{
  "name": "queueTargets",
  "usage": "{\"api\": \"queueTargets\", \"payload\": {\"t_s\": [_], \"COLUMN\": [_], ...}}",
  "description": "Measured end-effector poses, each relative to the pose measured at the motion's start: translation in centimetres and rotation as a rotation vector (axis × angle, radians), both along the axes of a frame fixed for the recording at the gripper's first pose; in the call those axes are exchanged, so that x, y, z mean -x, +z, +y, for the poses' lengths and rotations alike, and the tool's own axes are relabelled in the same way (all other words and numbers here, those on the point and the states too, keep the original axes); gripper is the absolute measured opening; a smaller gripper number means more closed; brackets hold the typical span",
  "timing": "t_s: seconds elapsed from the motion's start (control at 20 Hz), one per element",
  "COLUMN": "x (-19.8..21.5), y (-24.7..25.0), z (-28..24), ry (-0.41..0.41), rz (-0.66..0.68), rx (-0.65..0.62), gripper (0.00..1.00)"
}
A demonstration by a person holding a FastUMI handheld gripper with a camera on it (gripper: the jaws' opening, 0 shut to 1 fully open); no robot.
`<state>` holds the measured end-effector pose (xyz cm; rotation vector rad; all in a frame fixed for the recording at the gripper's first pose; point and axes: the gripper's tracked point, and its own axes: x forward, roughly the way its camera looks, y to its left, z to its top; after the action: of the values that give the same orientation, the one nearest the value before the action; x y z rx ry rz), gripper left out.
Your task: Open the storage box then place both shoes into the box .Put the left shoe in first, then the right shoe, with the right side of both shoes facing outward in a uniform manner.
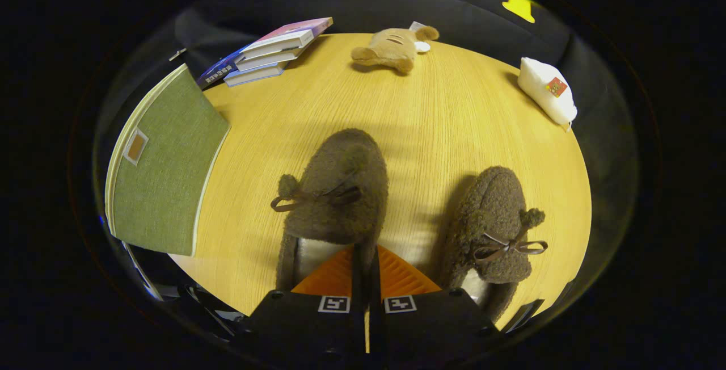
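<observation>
Two fuzzy brown slippers with thin brown bows lie on the round wooden table [431,126], toes pointing away from me. The nearer slipper [340,188] sits right at my fingers. My gripper [366,252] is shut on the right side wall of its opening, with one finger inside over the pale lining and one outside. The other slipper [494,217] rests on the table to the right of the fingers, apart from them. A green fabric storage box [164,165] with cream edging stands at the table's left edge. I cannot tell whether it is open.
A stack of books [269,52] lies at the far left of the table, beyond the box. A tan plush toy [391,49] sits at the far edge. A white pouch [547,95] rests at the far right. Bare wood stretches ahead of the slippers.
</observation>
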<state>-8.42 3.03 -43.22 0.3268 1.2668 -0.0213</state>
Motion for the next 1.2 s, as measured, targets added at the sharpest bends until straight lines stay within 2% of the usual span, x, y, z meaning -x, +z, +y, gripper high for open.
{"api": "queueTargets", "payload": {"t_s": [0.2,0.5,0.9,1.2], "x": [-0.5,-1.4,-5.3,-9.5], "y": [1.7,5.5,14.6,21.8], "z": [-0.3,0.3,2.9,8.4], "ry": [-0.072,-0.082,-0.088,-0.110], "rz": [-0.033,-0.088,-0.208,-0.288], "rx": [-0.040,-0.071,-0.137,-0.259], "gripper": [0.05,0.05,0.05,0.05]}}
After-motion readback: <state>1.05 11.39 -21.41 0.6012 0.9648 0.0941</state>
